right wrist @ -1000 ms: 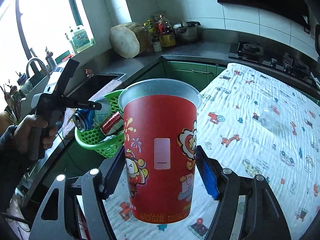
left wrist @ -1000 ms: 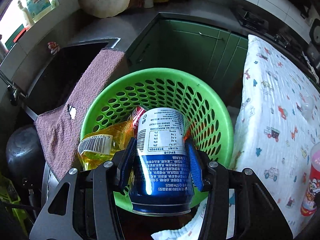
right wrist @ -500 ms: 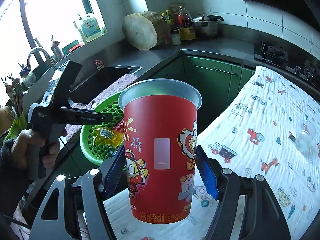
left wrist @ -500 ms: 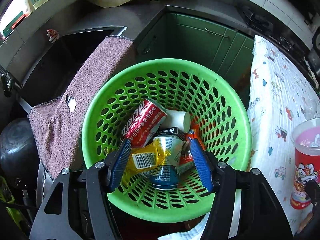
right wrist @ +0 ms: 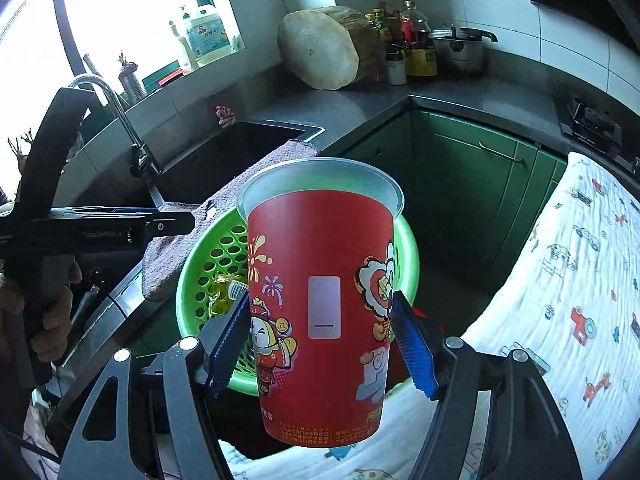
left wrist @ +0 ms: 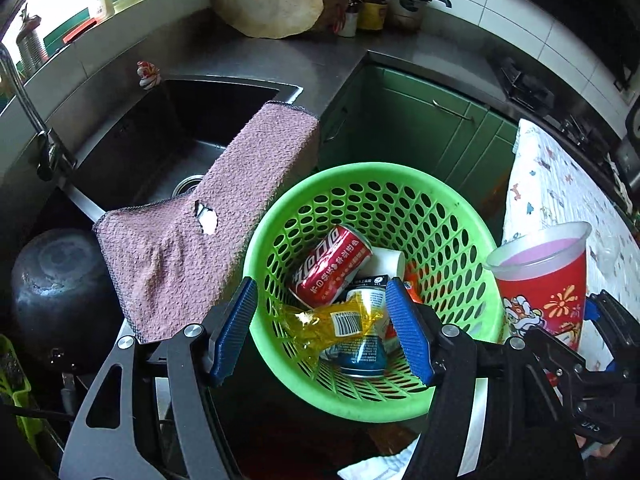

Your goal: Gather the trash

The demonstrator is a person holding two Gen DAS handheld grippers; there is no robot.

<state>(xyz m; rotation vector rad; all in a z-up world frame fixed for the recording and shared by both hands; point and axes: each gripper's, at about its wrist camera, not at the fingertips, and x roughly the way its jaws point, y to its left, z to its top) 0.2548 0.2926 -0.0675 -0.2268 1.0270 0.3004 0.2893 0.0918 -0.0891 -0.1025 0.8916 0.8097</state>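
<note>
A green perforated basket (left wrist: pixel 460 240) holds a red can (left wrist: pixel 334 266), a blue can (left wrist: pixel 362 354), a yellow wrapper (left wrist: pixel 332 320) and a white cup (left wrist: pixel 386 260). Above it the left gripper (left wrist: pixel 320 330) is opening, empty. At three o'clock, the right gripper (right wrist: pixel 320 340) clamps a red paper cup (right wrist: pixel 320 300).

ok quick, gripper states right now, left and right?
Left gripper: jaws opening, nothing between them, above the green basket.
Right gripper: closed on the red paper cup.
</note>
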